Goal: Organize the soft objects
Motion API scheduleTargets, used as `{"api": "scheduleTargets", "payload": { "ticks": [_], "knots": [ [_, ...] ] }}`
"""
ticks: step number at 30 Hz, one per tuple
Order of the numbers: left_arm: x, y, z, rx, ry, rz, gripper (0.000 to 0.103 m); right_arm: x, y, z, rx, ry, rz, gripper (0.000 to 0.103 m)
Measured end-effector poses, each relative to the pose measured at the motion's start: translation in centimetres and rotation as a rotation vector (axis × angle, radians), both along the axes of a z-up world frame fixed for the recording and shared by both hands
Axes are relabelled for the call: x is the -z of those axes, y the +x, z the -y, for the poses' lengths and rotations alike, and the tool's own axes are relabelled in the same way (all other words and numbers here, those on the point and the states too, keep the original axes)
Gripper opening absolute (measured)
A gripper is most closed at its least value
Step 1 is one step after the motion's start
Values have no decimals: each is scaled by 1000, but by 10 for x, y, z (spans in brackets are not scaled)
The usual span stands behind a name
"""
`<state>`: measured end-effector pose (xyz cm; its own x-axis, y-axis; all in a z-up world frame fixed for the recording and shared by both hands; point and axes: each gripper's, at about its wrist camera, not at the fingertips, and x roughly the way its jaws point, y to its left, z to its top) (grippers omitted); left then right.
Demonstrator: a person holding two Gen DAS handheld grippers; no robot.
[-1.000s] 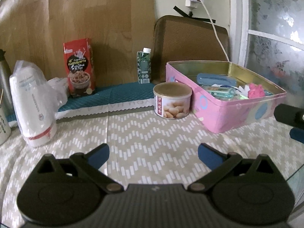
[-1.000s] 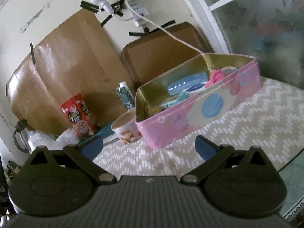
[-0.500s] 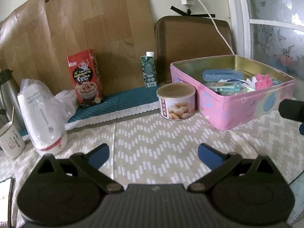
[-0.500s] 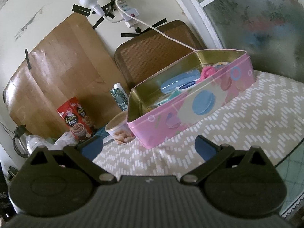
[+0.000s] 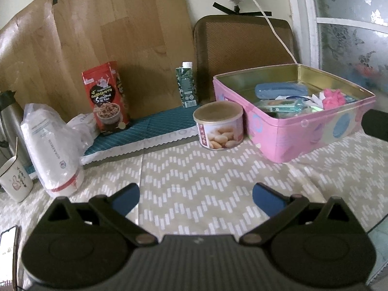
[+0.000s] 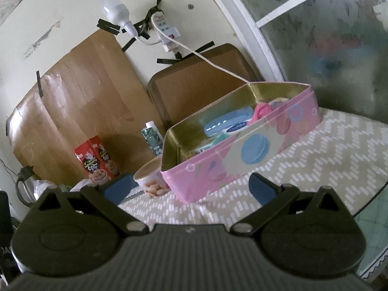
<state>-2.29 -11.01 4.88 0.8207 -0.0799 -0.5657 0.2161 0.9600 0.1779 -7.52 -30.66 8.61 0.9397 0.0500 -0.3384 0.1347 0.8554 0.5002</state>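
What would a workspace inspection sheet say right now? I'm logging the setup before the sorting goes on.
Surface: table under a beige zigzag cloth, teal mat at the back.
Job's things: open pink tin holding a pink soft item, blue case and packets.
Clutter: nut can beside the tin, red snack bag, green carton, white plastic bag, mug.
Grippers: left gripper and right gripper both open, holding nothing.
Cables: white cord runs from the taped power strip to behind the tin.
Surroundings: taped board, frosted window.
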Motion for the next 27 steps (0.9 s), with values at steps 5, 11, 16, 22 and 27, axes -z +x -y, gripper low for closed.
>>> {"api": "scheduleTargets", "payload": {
  "ticks": [5,11,16,22,27],
  "knots": [
    [-1,0,2,11,0,-4,103,2,2,3,-5,13,-10,103],
    [-1,-1,6,18,4,-3,103,3,2,5,-11,19,-14,103],
    [-1,0,5,31,4,-6,103,4,1,2,-8,24,-20,103],
    [0,-1,7,41,9,-6,103,4,2,2,-1,26,-18,103],
    [1,-1,6,41,4,-13,103,4,1,1,4,28,-15,103]
  ]
}}
